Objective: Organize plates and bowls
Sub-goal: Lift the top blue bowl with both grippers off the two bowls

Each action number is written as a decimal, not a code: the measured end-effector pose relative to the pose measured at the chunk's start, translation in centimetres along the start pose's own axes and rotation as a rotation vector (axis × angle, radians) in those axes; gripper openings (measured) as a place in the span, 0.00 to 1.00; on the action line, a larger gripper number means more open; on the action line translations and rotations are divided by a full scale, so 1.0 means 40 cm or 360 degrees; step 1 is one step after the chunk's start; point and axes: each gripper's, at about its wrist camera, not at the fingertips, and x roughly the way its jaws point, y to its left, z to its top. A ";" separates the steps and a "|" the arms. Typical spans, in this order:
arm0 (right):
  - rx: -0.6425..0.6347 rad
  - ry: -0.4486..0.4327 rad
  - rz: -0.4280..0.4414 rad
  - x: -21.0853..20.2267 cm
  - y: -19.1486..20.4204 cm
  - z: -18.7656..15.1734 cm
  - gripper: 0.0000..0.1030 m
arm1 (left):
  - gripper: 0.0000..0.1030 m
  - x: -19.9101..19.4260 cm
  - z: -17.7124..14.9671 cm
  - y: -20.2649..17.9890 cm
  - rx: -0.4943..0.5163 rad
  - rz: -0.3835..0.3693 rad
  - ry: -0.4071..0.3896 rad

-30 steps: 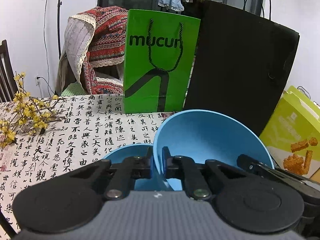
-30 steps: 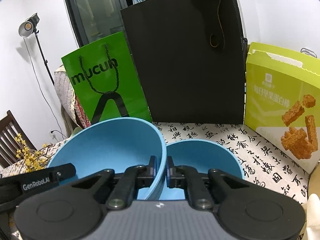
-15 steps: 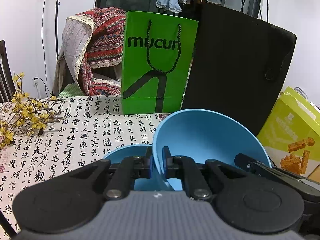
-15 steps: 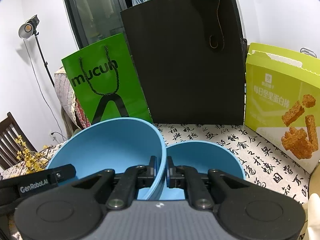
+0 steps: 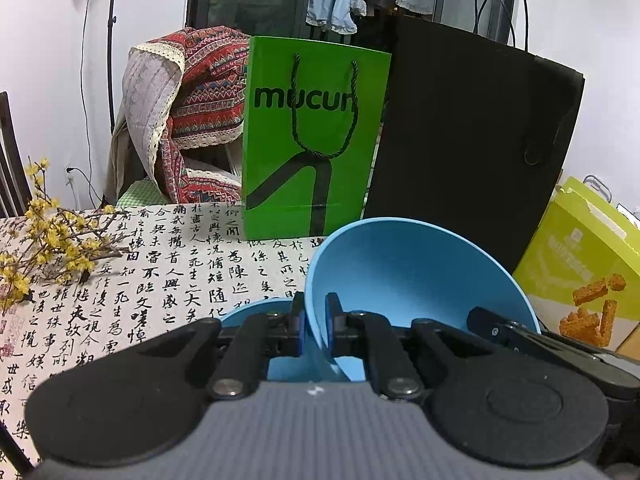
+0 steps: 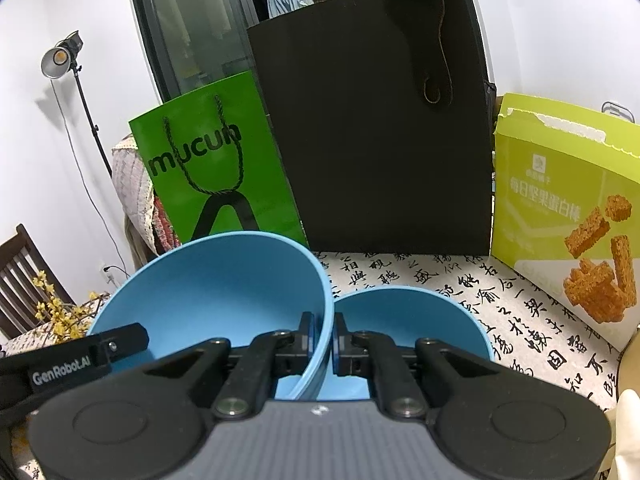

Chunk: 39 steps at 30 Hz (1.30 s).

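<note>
Both grippers hold one large blue bowl [image 5: 412, 272] by opposite sides of its rim, above the table. My left gripper [image 5: 315, 330] is shut on its left rim. My right gripper [image 6: 321, 344] is shut on its right rim, where the bowl [image 6: 216, 292] fills the left of the view. A second, smaller blue bowl [image 6: 408, 324] sits lower, just beyond the held one; a sliver of it shows in the left wrist view [image 5: 256, 312]. The other gripper's fingers [image 5: 520, 332] reach in at the right.
A green "mucun" paper bag [image 5: 312, 140] and a tall black bag [image 5: 468, 148] stand at the back of the calligraphy tablecloth [image 5: 160, 272]. A lime snack box [image 6: 568, 208] stands at the right. Yellow flower twigs [image 5: 44, 240] lie at the left. A chair with a patterned throw [image 5: 188, 116] stands behind.
The view has lowered slightly and the background has shifted a little; both grippers keep their hold on the large bowl's rim.
</note>
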 end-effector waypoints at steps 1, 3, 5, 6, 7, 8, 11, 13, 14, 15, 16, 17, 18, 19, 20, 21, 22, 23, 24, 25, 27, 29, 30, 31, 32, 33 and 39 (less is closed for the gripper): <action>-0.0002 -0.0005 0.0004 -0.002 0.002 0.000 0.08 | 0.09 0.000 0.001 0.001 0.0002 0.0000 0.0000; -0.0005 -0.0011 0.0007 -0.005 0.004 0.000 0.08 | 0.10 -0.002 0.003 0.003 0.0005 -0.0004 -0.0002; -0.0001 -0.0016 0.0012 -0.007 0.005 0.001 0.08 | 0.10 -0.004 0.005 0.005 0.0007 -0.0006 -0.0006; 0.0000 -0.0020 0.0011 -0.008 0.006 0.001 0.08 | 0.10 -0.006 0.005 0.005 0.0009 -0.0008 -0.0009; 0.0002 -0.0023 0.0013 -0.009 0.005 0.002 0.08 | 0.10 -0.008 0.005 0.006 0.0012 -0.0009 -0.0013; 0.0006 -0.0027 0.0015 -0.012 0.005 0.002 0.08 | 0.10 -0.009 0.005 0.007 0.0014 -0.0012 -0.0016; 0.0008 -0.0041 0.0017 -0.018 0.006 0.004 0.08 | 0.10 -0.016 0.003 0.008 0.0020 -0.0022 -0.0024; 0.0003 -0.0051 0.0019 -0.022 0.008 0.005 0.08 | 0.10 -0.022 0.004 0.011 0.0019 -0.0028 -0.0032; -0.0002 -0.0056 0.0019 -0.023 0.008 0.005 0.08 | 0.10 -0.025 0.005 0.012 0.0020 -0.0030 -0.0036; -0.0006 -0.0060 0.0021 -0.025 0.010 0.005 0.08 | 0.10 -0.028 0.006 0.014 0.0019 -0.0032 -0.0041; -0.0005 -0.0062 0.0022 -0.027 0.012 0.005 0.08 | 0.10 -0.032 0.007 0.016 0.0017 -0.0035 -0.0046; -0.0007 -0.0063 0.0021 -0.029 0.015 0.004 0.08 | 0.10 -0.035 0.008 0.018 0.0016 -0.0037 -0.0049; -0.0012 -0.0071 0.0017 -0.033 0.019 0.004 0.08 | 0.10 -0.039 0.008 0.020 0.0017 -0.0041 -0.0052; -0.0020 -0.0081 0.0014 -0.039 0.023 0.004 0.08 | 0.10 -0.043 0.008 0.024 0.0016 -0.0043 -0.0055; -0.0034 -0.0089 0.0004 -0.042 0.028 0.003 0.08 | 0.10 -0.046 0.007 0.027 0.0016 -0.0044 -0.0053; -0.0049 -0.0094 -0.0012 -0.045 0.034 0.000 0.08 | 0.10 -0.049 0.007 0.031 0.0017 -0.0047 -0.0052; -0.0069 -0.0096 -0.0026 -0.047 0.042 -0.005 0.08 | 0.10 -0.053 0.005 0.034 0.0018 -0.0044 -0.0053; -0.0082 -0.0096 -0.0035 -0.049 0.049 -0.008 0.08 | 0.10 -0.058 0.002 0.037 0.0023 -0.0037 -0.0057; -0.0091 -0.0094 -0.0042 -0.050 0.055 -0.011 0.08 | 0.10 -0.062 0.000 0.040 0.0026 -0.0031 -0.0060; -0.0092 -0.0093 -0.0044 -0.053 0.061 -0.013 0.08 | 0.10 -0.066 -0.003 0.044 0.0026 -0.0028 -0.0057; -0.0093 -0.0091 -0.0043 -0.059 0.068 -0.014 0.08 | 0.10 -0.074 -0.007 0.054 0.0019 -0.0031 -0.0048; -0.0096 -0.0094 -0.0035 -0.072 0.077 -0.015 0.08 | 0.10 -0.088 -0.010 0.064 0.0010 -0.0033 -0.0051; -0.0101 -0.0098 -0.0038 -0.078 0.081 -0.016 0.08 | 0.10 -0.095 -0.011 0.068 0.0007 -0.0035 -0.0053; -0.0109 -0.0102 -0.0041 -0.085 0.086 -0.019 0.08 | 0.10 -0.102 -0.013 0.070 0.0005 -0.0036 -0.0055; -0.0111 -0.0106 -0.0043 -0.092 0.089 -0.022 0.08 | 0.10 -0.107 -0.014 0.073 0.0003 -0.0037 -0.0058; -0.0110 -0.0110 -0.0043 -0.100 0.092 -0.025 0.08 | 0.10 -0.115 -0.017 0.075 0.0002 -0.0040 -0.0062; -0.0078 -0.0114 -0.0031 -0.137 0.097 -0.038 0.08 | 0.10 -0.147 -0.032 0.083 0.0004 -0.0056 -0.0057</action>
